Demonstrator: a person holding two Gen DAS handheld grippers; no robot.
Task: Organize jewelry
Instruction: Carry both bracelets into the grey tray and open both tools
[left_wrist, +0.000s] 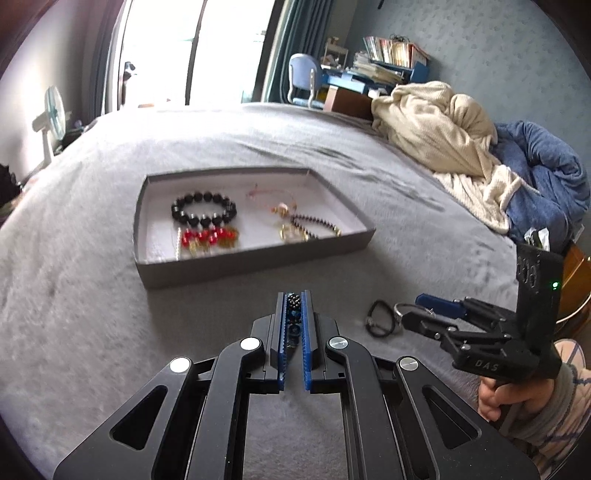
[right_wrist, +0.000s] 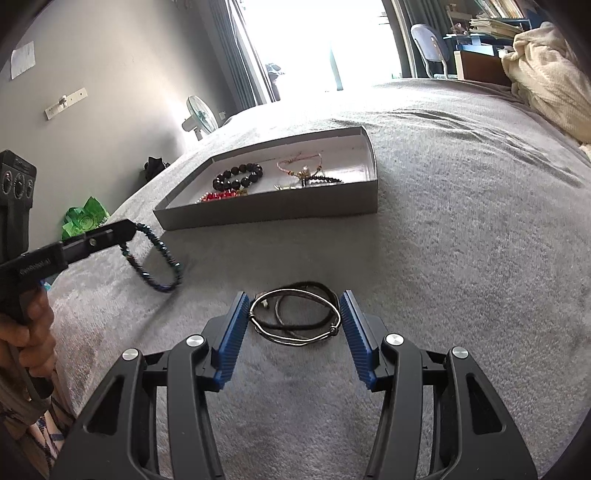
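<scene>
A grey tray (left_wrist: 255, 258) sits on the grey bed and holds a black bead bracelet (left_wrist: 204, 209), a red bead bracelet (left_wrist: 207, 237), a pink cord bracelet and a dark beaded strand. My left gripper (left_wrist: 294, 295) is shut on a dark iridescent bead bracelet (right_wrist: 155, 258), held above the bed in front of the tray. My right gripper (right_wrist: 293, 299) is open, its blue pads either side of a silver bangle (right_wrist: 295, 317) and black cord (right_wrist: 306, 286) lying on the bed. The tray also shows in the right wrist view (right_wrist: 273, 212).
A cream blanket (left_wrist: 436, 129) and a blue blanket (left_wrist: 543, 177) are piled on the bed's right side. A fan (right_wrist: 201, 116), green packaging (right_wrist: 85, 219) and a wall lie off the left edge. A desk and chair (left_wrist: 306, 79) stand beyond the bed.
</scene>
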